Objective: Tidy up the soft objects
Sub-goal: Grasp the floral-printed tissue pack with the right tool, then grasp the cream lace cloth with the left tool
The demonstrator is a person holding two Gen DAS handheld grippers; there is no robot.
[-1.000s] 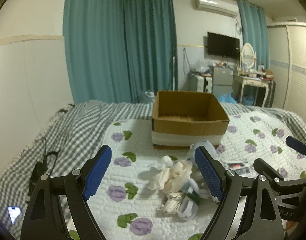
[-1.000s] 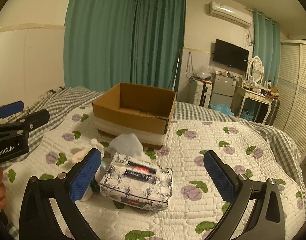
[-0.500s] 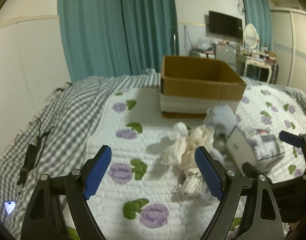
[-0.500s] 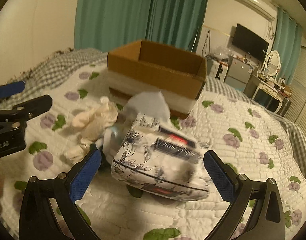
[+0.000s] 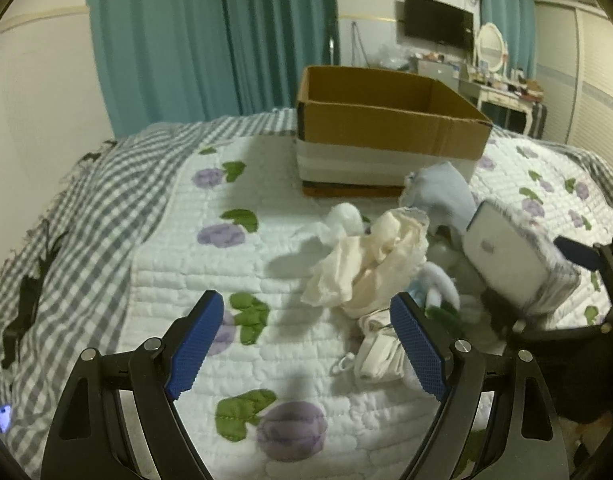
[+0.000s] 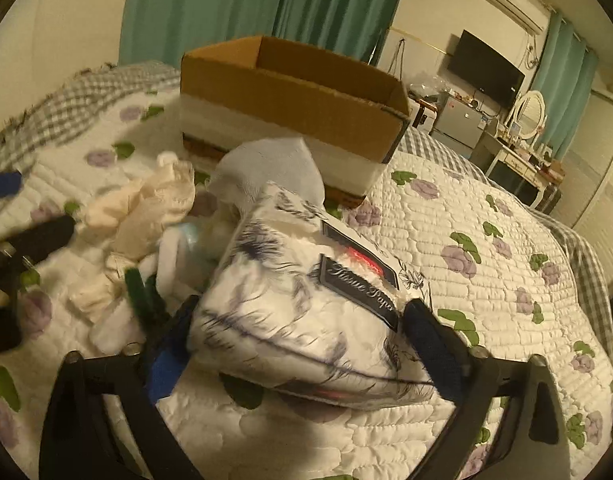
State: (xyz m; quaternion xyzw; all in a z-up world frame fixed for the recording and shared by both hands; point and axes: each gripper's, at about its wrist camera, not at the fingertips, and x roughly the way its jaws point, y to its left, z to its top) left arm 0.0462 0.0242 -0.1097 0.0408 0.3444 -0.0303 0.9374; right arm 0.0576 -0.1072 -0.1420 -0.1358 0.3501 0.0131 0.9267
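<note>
Right gripper is clamping one tissue pack, tilted, lifting off the quilt. Left gripper is gaping wide, gripping nothing. One box is sitting at 12 o'clock. One cloth pile is lying at 9 o'clock of the pack.

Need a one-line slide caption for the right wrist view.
Right gripper clamps a floral tissue pack on the quilted bed, open cardboard box behind.
</note>
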